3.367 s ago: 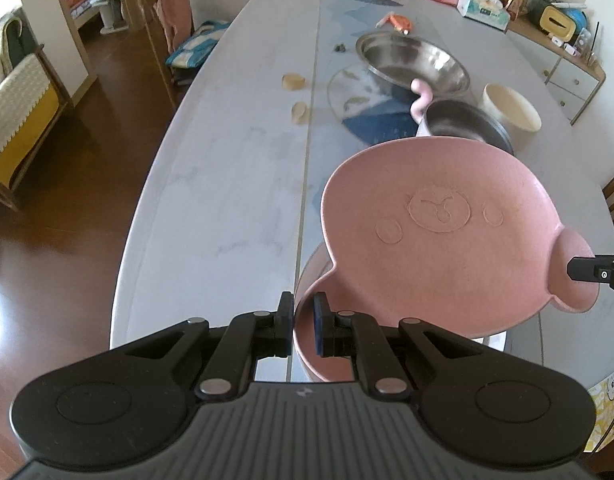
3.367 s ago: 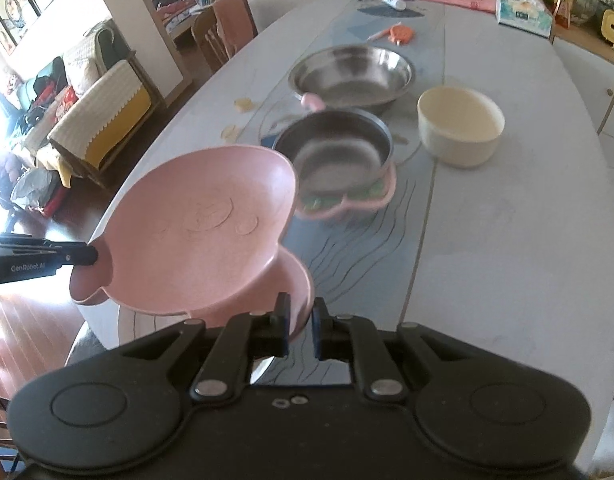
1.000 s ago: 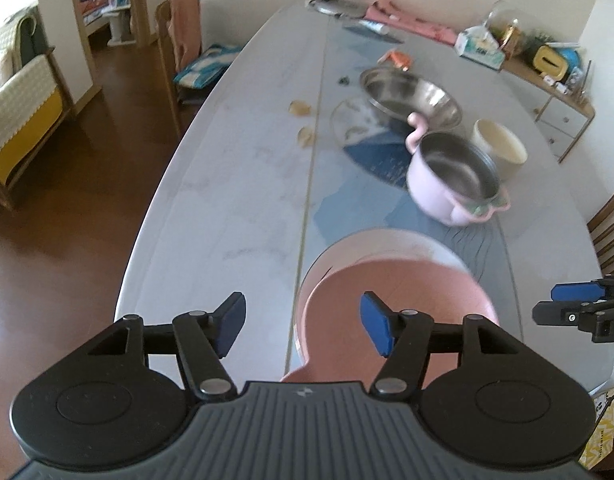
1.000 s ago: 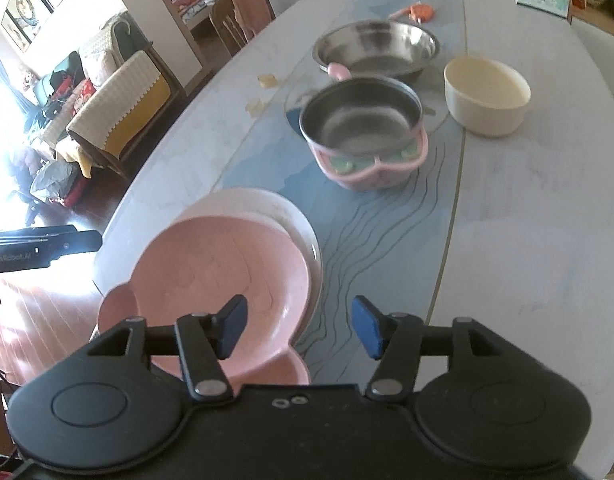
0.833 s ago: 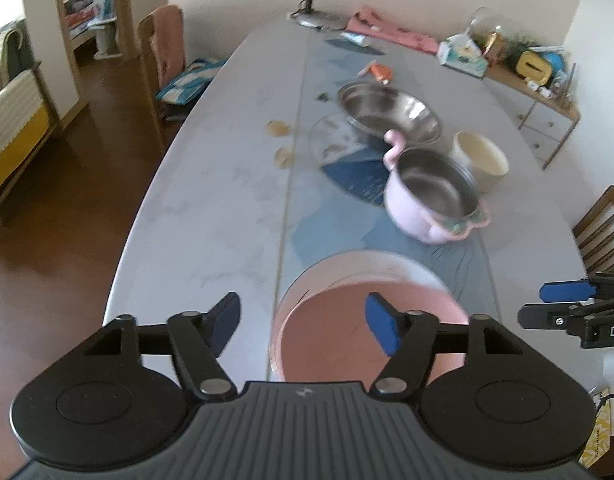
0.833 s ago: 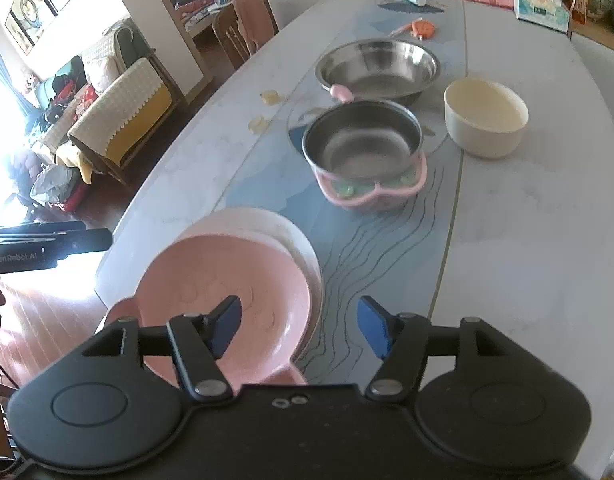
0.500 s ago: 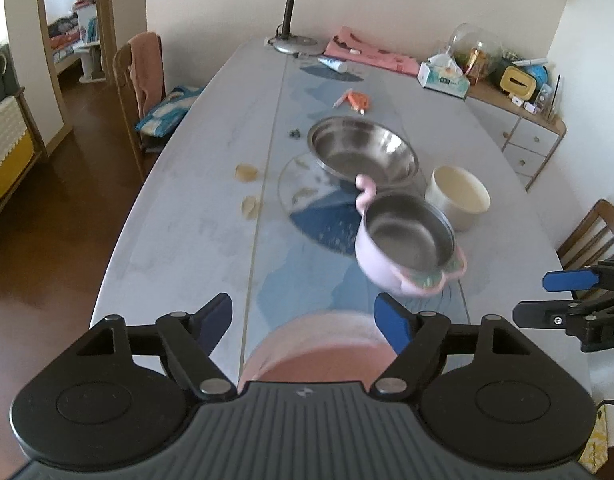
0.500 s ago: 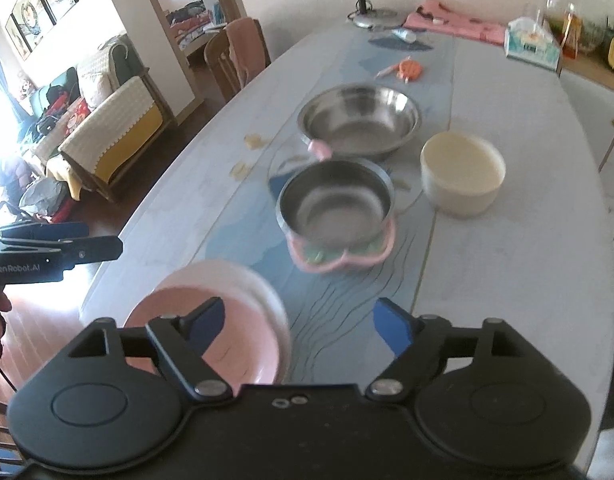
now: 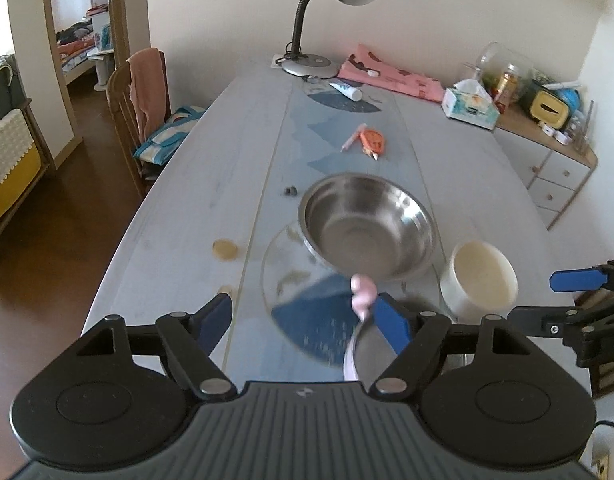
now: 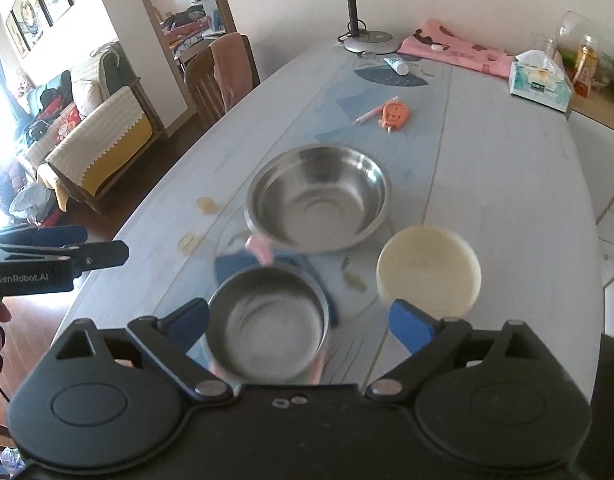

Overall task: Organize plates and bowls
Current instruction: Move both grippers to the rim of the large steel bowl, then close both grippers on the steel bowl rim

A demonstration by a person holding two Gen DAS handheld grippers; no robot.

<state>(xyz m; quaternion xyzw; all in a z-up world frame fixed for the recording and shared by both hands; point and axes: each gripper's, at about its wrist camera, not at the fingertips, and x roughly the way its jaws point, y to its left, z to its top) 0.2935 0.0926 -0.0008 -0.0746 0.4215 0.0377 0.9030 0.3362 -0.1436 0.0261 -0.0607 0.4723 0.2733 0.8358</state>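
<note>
Here the left tool (image 9: 303,322) stands wide and empty, and the right tool (image 10: 301,326) is opening, empty, above the pink-handled steel bowl (image 10: 267,324) on the table (image 10: 507,168).

One large round stainless-steel bowl (image 10: 318,199), one small steel bowl in a pink holder (image 10: 267,324), one cream round bowl (image 10: 429,270), one grey desk lamp (image 9: 327,20), one tissue box (image 10: 541,80)

Black tongs (image 10: 301,324), blue pads (image 10: 410,325), silver screws.
</note>
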